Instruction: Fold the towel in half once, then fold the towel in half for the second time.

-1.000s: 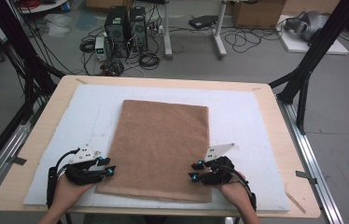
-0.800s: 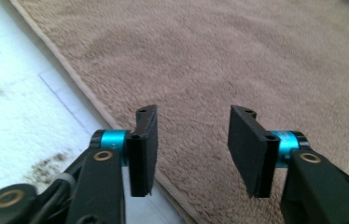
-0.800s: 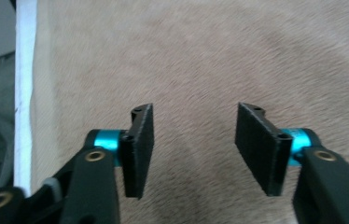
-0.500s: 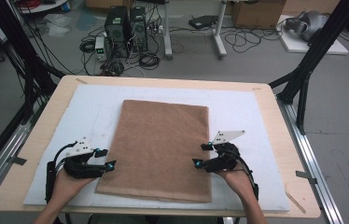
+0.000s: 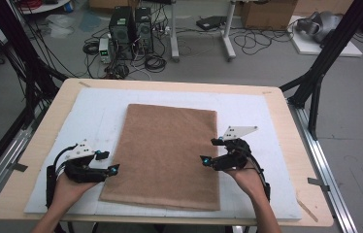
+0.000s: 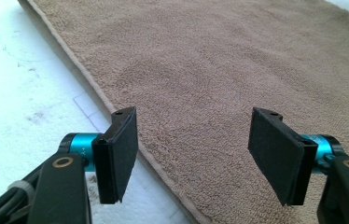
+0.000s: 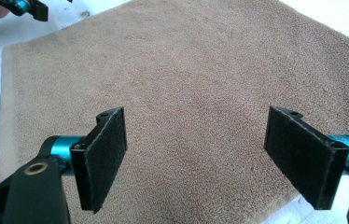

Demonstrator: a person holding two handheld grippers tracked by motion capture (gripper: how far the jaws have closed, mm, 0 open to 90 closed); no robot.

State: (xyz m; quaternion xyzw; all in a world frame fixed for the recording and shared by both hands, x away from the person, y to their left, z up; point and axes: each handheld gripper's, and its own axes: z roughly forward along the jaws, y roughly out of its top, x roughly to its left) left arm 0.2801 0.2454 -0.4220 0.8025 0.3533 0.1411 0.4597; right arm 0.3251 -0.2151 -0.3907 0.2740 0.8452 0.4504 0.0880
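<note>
A brown towel (image 5: 165, 150) lies flat on a white mat (image 5: 97, 107) in the middle of the table. My left gripper (image 5: 109, 161) is at the towel's left edge near the front corner, open, and holds nothing. In the left gripper view the open left gripper (image 6: 196, 154) straddles the towel's hemmed edge (image 6: 116, 109), and the towel (image 6: 219, 70) stretches ahead. My right gripper (image 5: 210, 150) is at the towel's right edge, also open. In the right gripper view the right gripper (image 7: 196, 158) hovers over the towel (image 7: 186, 70) with nothing between its pads.
The white mat covers most of the wooden table (image 5: 53, 111). Black frame posts (image 5: 315, 82) stand at the table's sides. Computers and cables (image 5: 131, 29) lie on the floor beyond the far edge. The left gripper (image 7: 23, 7) appears at the top left of the right gripper view.
Both grippers have moved away from the table's front edge along the towel's sides, the right one farther. Both stay open. The towel has not moved.
</note>
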